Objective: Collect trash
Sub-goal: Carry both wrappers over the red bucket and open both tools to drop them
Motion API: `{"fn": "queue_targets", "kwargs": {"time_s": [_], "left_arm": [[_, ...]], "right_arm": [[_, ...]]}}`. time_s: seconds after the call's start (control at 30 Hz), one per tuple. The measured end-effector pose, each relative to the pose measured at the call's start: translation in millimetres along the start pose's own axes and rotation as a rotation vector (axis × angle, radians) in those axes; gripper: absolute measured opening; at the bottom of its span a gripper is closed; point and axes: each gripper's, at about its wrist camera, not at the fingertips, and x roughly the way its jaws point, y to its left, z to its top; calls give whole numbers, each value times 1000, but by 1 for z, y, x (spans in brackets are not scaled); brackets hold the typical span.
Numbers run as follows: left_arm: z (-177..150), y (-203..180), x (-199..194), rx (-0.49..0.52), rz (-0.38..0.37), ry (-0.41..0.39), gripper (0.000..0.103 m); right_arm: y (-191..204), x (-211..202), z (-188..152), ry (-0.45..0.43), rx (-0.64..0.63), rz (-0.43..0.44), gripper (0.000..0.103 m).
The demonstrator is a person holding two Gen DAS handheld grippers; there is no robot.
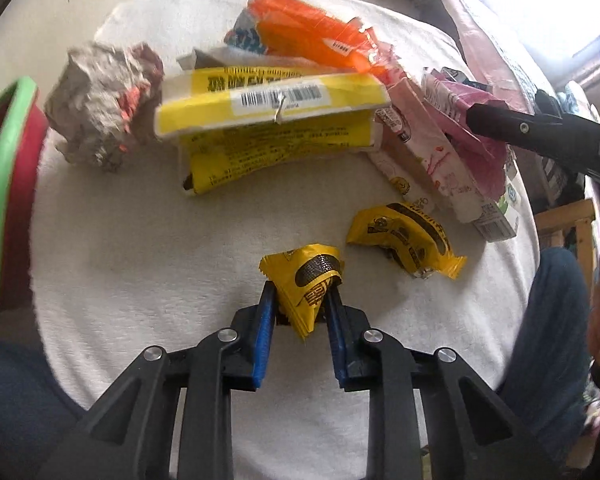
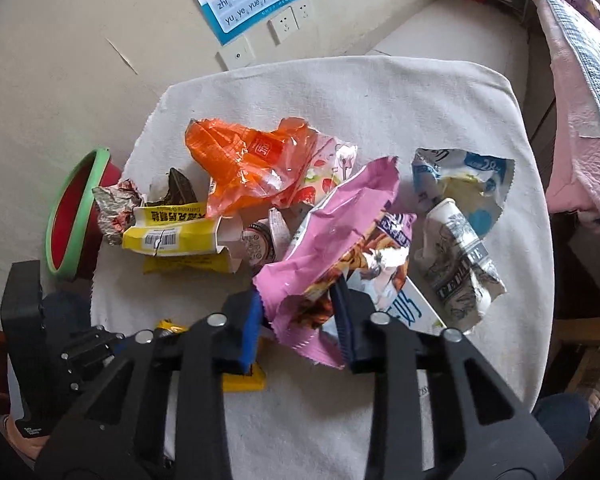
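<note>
Gripping two pieces at once — left gripper (image 1: 300, 296) with its jaws closed on a small yellow wrapper (image 1: 310, 280), right gripper (image 2: 298, 312) with its jaws pinched on the torn lower edge of a pink snack bag (image 2: 332, 232). No earlier view to compare, so nothing to add on jaw motion.

Lifting well from here: raise each piece straight up before swinging toward the red bin with the green rim (image 2: 76, 216) at the left edge of the white-covered surface (image 2: 440, 96). Keep the pinch firm on the thin film — likely to slip if jerked. Watch the pink bag's far end, resting on the pile and probably prone to dragging neighbours along. Bring the left load over first, being nearer the bin by the look of it.

Counting what shows:
- yellow wrappers, small: two, one held and a second yellow wrapper (image 1: 404, 240) lying just beside it
- yellow box (image 1: 272, 100) with a barcode: one
- orange wrapper (image 2: 252, 160): one
- crumpled grey wad (image 1: 100, 100): one, near the bin
- pink snack bag: one
- crushed paper cup (image 2: 456, 256): one
- blue-and-white bag (image 2: 464, 176): one
- bin: one

Further items under the pile hard to separate.
</note>
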Motion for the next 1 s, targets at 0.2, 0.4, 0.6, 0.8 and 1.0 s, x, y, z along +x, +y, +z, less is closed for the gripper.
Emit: {"fn": "queue_targets", "kwargs": {"time_s": [0.2, 0.4, 0.6, 0.8, 1.0], "left_arm": [[4, -9, -18, 26, 28, -44, 22], [7, -10, -52, 25, 52, -103, 22], [9, -9, -93, 27, 68, -185, 22], [13, -4, -124, 12, 59, -256, 22], [13, 11, -150, -15, 66, -307, 22]], "right_arm": [[1, -26, -8, -36, -5, 4, 26], [9, -61, -10, -96, -33, -6, 26], [31, -91, -5, -153, -77, 11, 26], [59, -107, 2, -193, -134, 26, 26], [86, -109, 8, -203, -180, 44, 26]]}}
